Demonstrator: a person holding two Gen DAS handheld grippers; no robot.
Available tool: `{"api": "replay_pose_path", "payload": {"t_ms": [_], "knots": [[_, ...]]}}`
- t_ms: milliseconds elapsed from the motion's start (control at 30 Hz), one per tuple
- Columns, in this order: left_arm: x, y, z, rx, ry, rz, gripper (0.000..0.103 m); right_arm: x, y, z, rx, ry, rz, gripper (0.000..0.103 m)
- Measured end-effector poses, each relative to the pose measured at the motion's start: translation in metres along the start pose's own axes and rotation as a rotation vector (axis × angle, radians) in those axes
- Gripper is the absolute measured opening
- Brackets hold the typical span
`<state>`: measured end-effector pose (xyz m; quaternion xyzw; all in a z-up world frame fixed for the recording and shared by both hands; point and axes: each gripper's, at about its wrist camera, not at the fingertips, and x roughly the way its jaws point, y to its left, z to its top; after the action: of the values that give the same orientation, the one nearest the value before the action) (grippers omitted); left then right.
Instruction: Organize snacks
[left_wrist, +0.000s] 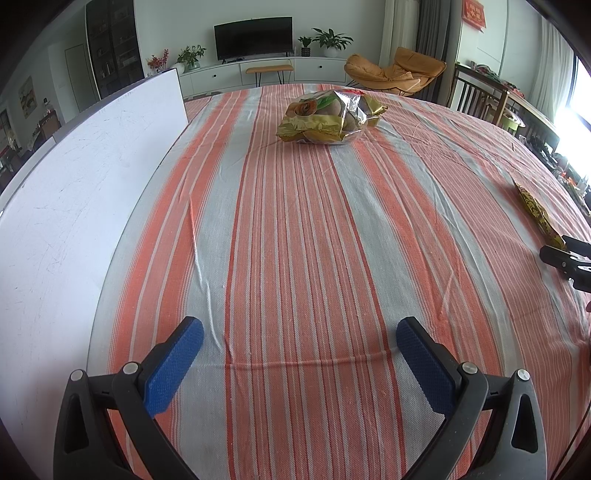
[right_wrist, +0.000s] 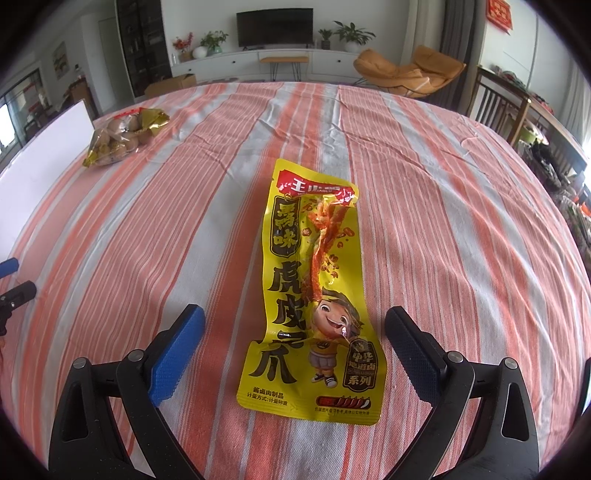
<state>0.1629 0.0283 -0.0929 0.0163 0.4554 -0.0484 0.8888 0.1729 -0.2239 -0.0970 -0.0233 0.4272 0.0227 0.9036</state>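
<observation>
Step in hand: pickup. Your right gripper (right_wrist: 295, 321), jaws wide, straddles the yellow packet (right_wrist: 314, 295) lying flat on the tablecloth (right_wrist: 461, 221). Next: lower, then close. Left gripper (left_wrist: 299, 332) wide, empty; nut bag (left_wrist: 328, 118) far ahead.

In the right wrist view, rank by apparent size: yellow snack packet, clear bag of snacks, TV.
1. Yellow snack packet, nearest the camera, so partly inflated.
2. Clear bag of snacks.
3. TV, looks about as big; far away, ranking unsure.

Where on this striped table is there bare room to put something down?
Most of the striped cloth is bare: the wide stretch between the white board and the yellow packet, short of the clear snack bag. Only around the yellow packet, between the right gripper fingers, is it taken.
</observation>
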Motion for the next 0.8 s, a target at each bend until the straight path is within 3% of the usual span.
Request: {"api": "replay_pose_path", "payload": {"t_ms": [300, 367, 433, 533, 600, 700, 800], "knots": [[0.0, 0.0, 0.001, 0.001, 0.002, 0.003, 0.103, 0.0, 0.0, 0.0, 0.0, -0.001, -0.001, 0.099], [0.003, 0.0, 0.005, 0.0, 0.029, 0.0, 0.103, 0.0, 0.0, 0.0, 0.0, -0.002, -0.001, 0.099], [0.009, 0.001, 0.016, 0.004, 0.109, -0.004, 0.103, 0.0, 0.0, 0.0, 0.0, -0.002, -0.001, 0.099], [0.019, 0.004, 0.045, 0.021, 0.247, -0.015, 0.103, 0.0, 0.0, 0.0, 0.0, -0.002, -0.001, 0.099], [0.013, 0.012, 0.071, 0.008, 0.216, -0.023, 0.103, -0.001, 0.0, 0.0, 0.0, -0.003, -0.001, 0.099], [-0.002, 0.029, 0.125, -0.031, 0.11, -0.109, 0.103, -0.001, 0.0, 0.0, 0.001, -0.003, -0.001, 0.099], [0.008, 0.03, 0.172, 0.007, 0.102, -0.145, 0.103, 0.0, 0.0, 0.0, 0.0, -0.003, -0.001, 0.099]]}}
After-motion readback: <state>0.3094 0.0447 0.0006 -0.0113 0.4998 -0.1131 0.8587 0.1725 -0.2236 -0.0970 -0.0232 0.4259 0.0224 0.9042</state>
